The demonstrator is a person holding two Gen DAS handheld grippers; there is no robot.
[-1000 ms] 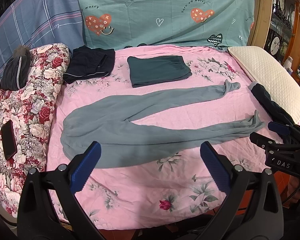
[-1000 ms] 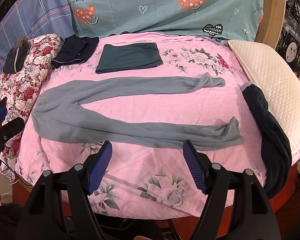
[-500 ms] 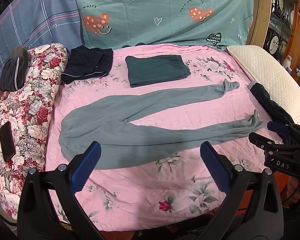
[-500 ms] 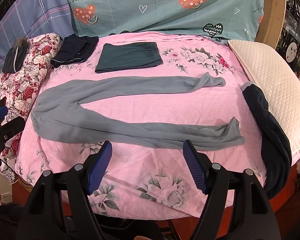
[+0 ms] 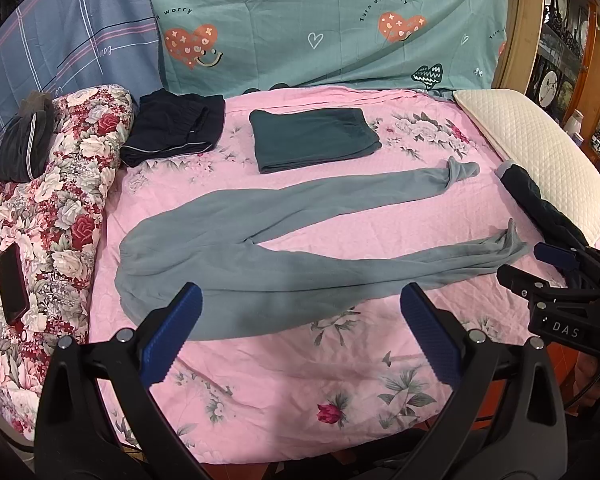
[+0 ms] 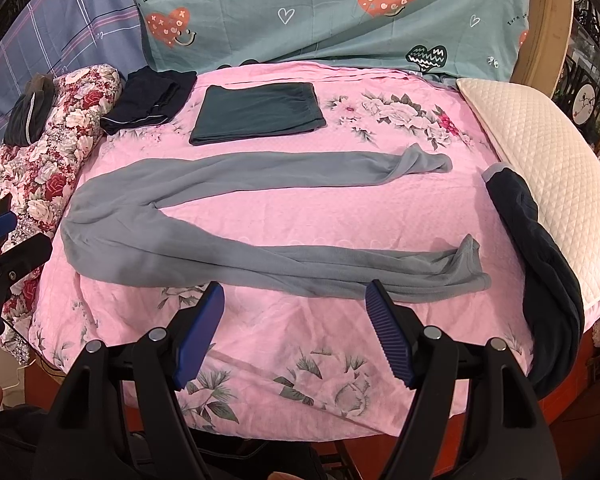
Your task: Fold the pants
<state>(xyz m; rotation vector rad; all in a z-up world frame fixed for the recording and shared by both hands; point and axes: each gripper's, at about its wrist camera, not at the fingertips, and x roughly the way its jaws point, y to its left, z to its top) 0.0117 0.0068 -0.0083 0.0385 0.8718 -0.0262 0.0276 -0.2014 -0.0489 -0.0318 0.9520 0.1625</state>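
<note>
Grey-blue pants (image 5: 236, 264) (image 6: 204, 236) lie flat on the pink floral bed sheet (image 5: 284, 384) (image 6: 300, 344), waist at the left, both legs spread apart toward the right. My left gripper (image 5: 300, 300) hovers open above the near edge of the waist end, nothing between its blue pads. My right gripper (image 6: 294, 300) hovers open just in front of the near leg, also empty. Each gripper shows at the edge of the other's view: the right gripper (image 5: 556, 268) and the left gripper (image 6: 4, 240).
Folded dark green pants (image 5: 312, 138) (image 6: 256, 112) and folded navy shorts (image 5: 172, 128) (image 6: 148, 100) lie at the back. A dark garment (image 6: 540, 260) drapes beside a cream pillow (image 6: 548, 148) at the right. A floral quilt (image 5: 48, 208) with a phone (image 5: 12, 280) lies left.
</note>
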